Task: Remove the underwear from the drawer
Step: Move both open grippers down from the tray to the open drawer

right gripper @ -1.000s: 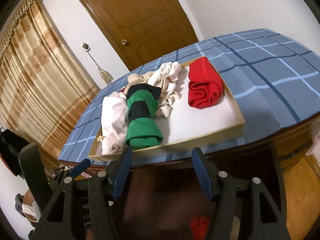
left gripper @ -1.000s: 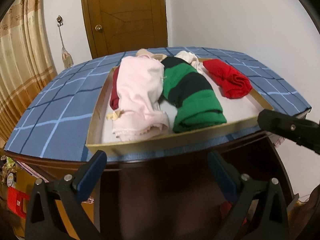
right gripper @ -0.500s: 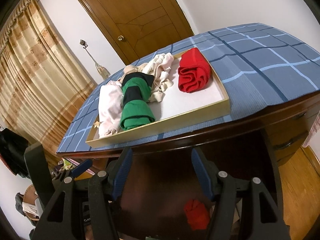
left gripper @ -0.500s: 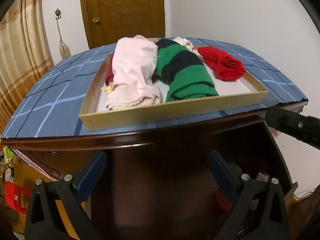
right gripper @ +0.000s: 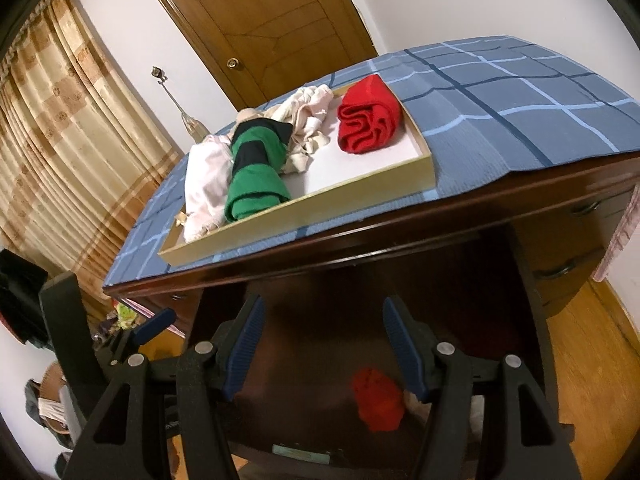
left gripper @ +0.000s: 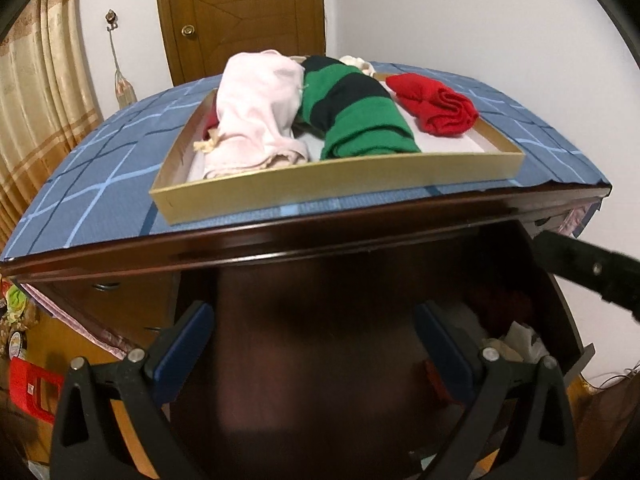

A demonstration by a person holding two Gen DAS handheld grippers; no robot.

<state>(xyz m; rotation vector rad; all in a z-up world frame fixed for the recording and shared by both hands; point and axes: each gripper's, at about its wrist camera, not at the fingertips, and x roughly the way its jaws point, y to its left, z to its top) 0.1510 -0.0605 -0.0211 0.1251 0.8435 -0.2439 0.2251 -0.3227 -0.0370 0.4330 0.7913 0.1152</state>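
Over the dark open drawer (right gripper: 400, 292), left tool (left gripper: 314, 344) and right tool (right gripper: 322, 344), both spread wide, empty.

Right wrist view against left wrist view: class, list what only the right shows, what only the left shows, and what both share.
Only the right wrist view shows a red garment down in the dark open drawer, the right gripper open above it, and the cabinet's drawer handles.

Only the left wrist view shows a red stool on the floor and white cloth in the drawer.

Both show the tray, the green striped roll, the pink garment, the red folded piece, the door and the curtain.
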